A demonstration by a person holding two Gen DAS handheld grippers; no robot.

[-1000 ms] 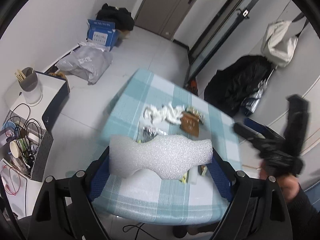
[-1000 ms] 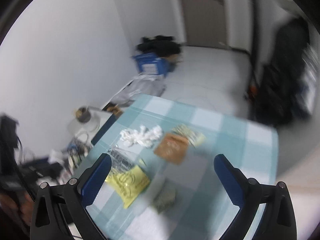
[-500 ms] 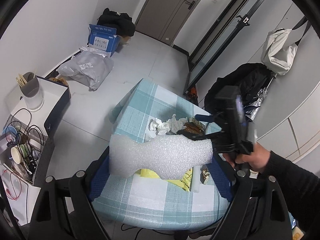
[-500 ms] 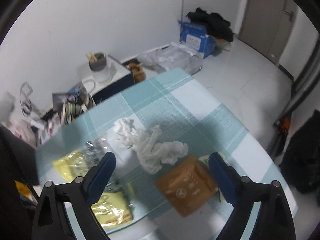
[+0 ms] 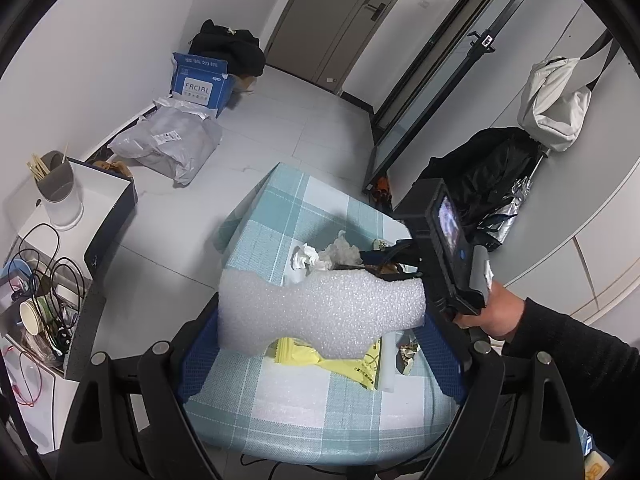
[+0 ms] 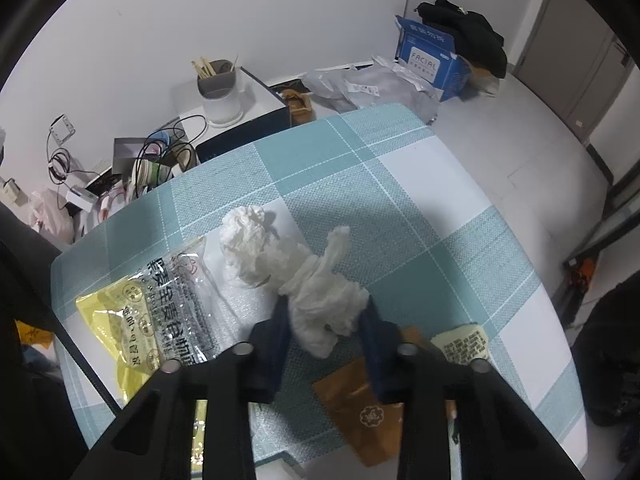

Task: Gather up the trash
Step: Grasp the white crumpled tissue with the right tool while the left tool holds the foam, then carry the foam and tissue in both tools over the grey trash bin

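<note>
The left gripper [image 5: 320, 344] is spread wide and holds a big piece of white foam [image 5: 320, 312] between its two fingers, up above the near edge of the table [image 6: 400, 184]. That piece of trash is already picked up.

The right gripper [image 6: 326, 330] has just been closing, and a crumpled white tissue [image 6: 324, 304] sits between its fingers. The blue pads look like they press on both sides of the tissue, so it seems to be grabbed. The tissue lies near the middle of the table, and it does not look lifted yet. A second tissue ball [image 6: 244, 228] touches it on the side toward the far left corner.

A lot of trash is left, I think. A clear wrapper with writing [image 6: 180, 304] and a yellow packet [image 6: 116, 320] lie near the left edge. A brown packet [image 6: 360, 412] lies at the near edge, and a small pale yellow paper [image 6: 460, 344] sits just beside it. I cannot see a trash bin or bag.
</note>
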